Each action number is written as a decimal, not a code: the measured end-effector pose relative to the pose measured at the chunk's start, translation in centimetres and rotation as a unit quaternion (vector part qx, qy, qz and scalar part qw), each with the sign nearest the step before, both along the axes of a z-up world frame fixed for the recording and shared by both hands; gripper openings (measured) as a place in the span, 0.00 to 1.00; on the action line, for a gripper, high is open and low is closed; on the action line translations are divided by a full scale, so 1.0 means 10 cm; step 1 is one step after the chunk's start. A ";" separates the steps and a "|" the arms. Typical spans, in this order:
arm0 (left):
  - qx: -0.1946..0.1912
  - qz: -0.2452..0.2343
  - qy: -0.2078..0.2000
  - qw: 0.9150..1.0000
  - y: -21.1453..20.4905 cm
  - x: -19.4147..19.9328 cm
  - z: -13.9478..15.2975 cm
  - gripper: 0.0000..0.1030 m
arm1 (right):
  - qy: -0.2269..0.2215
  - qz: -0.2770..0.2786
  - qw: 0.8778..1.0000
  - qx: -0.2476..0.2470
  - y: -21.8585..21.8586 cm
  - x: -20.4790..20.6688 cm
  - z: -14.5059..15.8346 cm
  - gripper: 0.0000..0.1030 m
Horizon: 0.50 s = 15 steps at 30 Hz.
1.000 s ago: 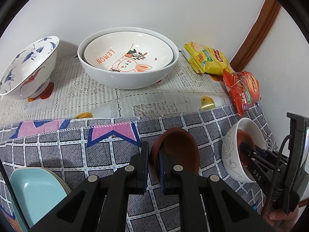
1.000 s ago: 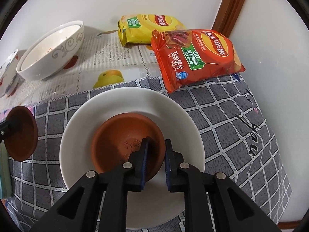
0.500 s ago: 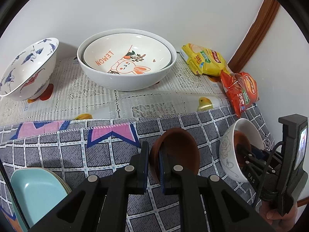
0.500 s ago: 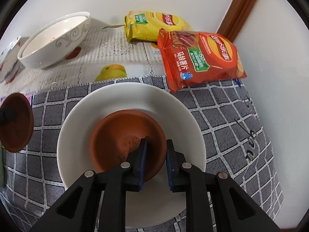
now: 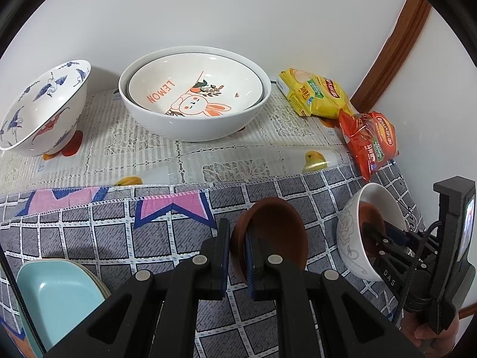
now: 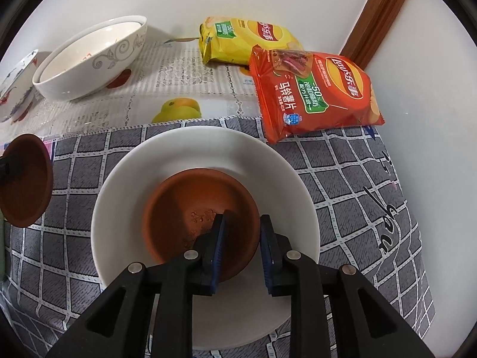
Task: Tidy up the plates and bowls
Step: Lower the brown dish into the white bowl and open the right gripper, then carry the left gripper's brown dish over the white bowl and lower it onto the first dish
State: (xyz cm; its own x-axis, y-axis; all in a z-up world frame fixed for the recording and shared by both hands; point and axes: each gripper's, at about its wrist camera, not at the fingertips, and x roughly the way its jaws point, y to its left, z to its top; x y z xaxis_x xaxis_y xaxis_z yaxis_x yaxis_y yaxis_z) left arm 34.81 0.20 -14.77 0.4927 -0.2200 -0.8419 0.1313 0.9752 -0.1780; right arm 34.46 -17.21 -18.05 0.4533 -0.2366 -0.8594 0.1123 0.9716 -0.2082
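Observation:
My left gripper (image 5: 237,246) is shut on the rim of a small brown dish (image 5: 277,232) and holds it tilted above the checked cloth; the dish also shows at the left edge of the right wrist view (image 6: 25,180). My right gripper (image 6: 242,249) is open, its fingers either side of the near rim of a second brown dish (image 6: 190,220) that lies inside a white bowl (image 6: 125,208). That bowl (image 5: 351,238) and the right gripper (image 5: 375,238) show at the right in the left wrist view.
At the back stand a lemon-rabbit plate (image 5: 193,89) nested in a large white bowl (image 5: 190,125) and a crane-patterned bowl (image 5: 41,110). Yellow (image 6: 247,38) and red (image 6: 313,89) crisp bags lie back right. Light blue stacked plates (image 5: 56,298) sit front left.
My right gripper's fingers have parted and let go of the brown dish inside the white bowl. The left gripper still holds its dish, almost unmoved.

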 end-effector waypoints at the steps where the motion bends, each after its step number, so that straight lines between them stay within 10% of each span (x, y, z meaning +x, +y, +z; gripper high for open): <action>1: 0.000 0.000 0.000 1.000 -0.01 0.00 0.00 0.09 | -0.002 0.000 1.000 0.002 0.00 -0.01 0.01 0.25; 15: 0.000 -0.006 -0.009 1.000 -0.03 -0.04 0.05 0.09 | -0.024 -0.004 1.000 0.018 0.00 -0.18 0.20 0.27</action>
State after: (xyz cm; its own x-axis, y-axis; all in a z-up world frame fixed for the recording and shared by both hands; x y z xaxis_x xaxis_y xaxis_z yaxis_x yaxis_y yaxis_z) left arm 34.45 -0.15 -14.24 0.5050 -0.2258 -0.8330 0.1466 0.9736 -0.1750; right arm 32.66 -17.19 -16.07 0.4924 -0.2090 -0.8449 0.1293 0.9775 -0.1664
